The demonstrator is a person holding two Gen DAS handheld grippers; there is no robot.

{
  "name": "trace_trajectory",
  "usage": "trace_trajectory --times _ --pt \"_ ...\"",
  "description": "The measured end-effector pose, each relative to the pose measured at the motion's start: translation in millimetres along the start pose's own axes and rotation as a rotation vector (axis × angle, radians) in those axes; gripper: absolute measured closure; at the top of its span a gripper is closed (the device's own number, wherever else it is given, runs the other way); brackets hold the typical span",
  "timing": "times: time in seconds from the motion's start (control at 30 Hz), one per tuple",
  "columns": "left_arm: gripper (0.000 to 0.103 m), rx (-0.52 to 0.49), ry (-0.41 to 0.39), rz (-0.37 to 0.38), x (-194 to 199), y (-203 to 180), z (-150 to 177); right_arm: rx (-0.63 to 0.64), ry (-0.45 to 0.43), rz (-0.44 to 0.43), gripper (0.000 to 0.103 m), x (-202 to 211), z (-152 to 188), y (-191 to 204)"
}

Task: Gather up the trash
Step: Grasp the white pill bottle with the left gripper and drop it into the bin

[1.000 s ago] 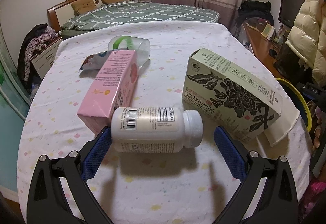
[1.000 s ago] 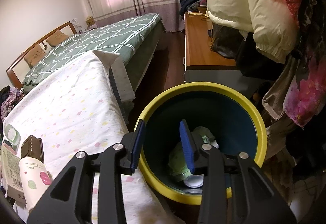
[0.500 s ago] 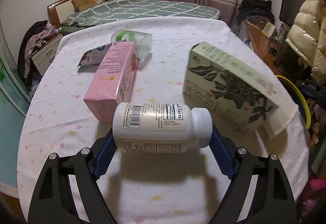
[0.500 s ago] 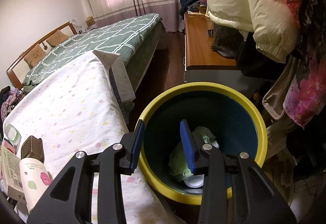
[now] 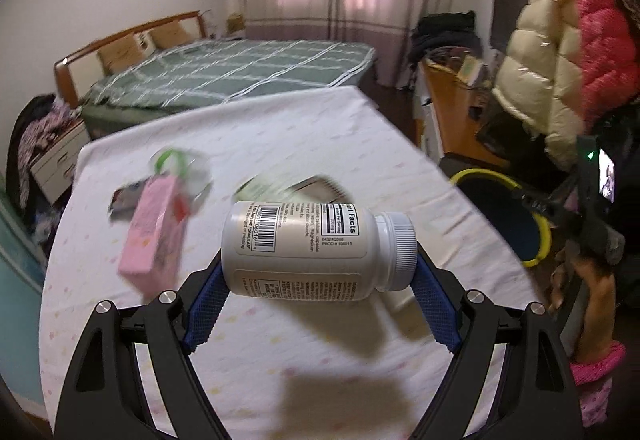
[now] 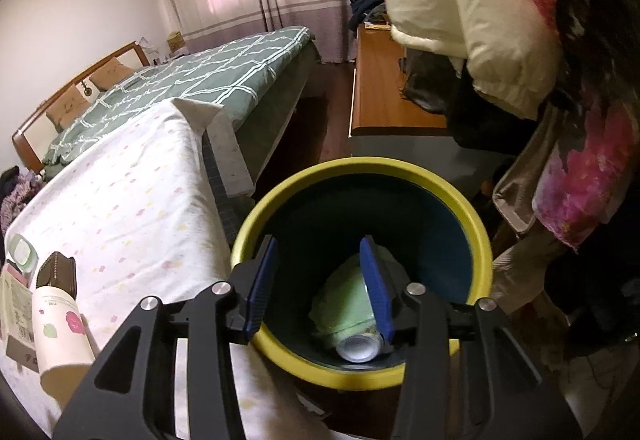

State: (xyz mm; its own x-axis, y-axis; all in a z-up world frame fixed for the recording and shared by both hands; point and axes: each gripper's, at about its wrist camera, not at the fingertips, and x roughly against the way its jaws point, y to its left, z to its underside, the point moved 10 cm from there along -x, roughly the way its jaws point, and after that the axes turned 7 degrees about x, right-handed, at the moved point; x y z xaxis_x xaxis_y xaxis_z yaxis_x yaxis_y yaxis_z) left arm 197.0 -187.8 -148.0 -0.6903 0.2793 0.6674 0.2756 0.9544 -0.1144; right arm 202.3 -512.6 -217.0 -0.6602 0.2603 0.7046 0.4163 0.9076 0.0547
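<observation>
While left tongs [image 5: 318,290] clamp a white supplement bottle [image 5: 316,246] aloft, right tongs [image 6: 318,286] are opening empty over the part-filled bin [image 6: 472,224]; pink carton [image 5: 154,236] remains on worktop [image 5: 280,144].

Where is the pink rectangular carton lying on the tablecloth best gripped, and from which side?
Grip the pink rectangular carton across its two long side faces near the middle, coming from above. It lies flat with its long axis running away from the camera, so those faces are parallel, and the tablecloth is bare along its right side. The picture is blurred, so this is tentative.
</observation>
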Motion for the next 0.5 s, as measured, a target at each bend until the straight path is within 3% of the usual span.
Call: trace_trajectory --times 0.5 --pt "0.020 -0.186 0.054 0.143 -63.4 -168.4 -26.2 -0.028 0.006 -0.005 0.054 13.3 16.1 -73.1"
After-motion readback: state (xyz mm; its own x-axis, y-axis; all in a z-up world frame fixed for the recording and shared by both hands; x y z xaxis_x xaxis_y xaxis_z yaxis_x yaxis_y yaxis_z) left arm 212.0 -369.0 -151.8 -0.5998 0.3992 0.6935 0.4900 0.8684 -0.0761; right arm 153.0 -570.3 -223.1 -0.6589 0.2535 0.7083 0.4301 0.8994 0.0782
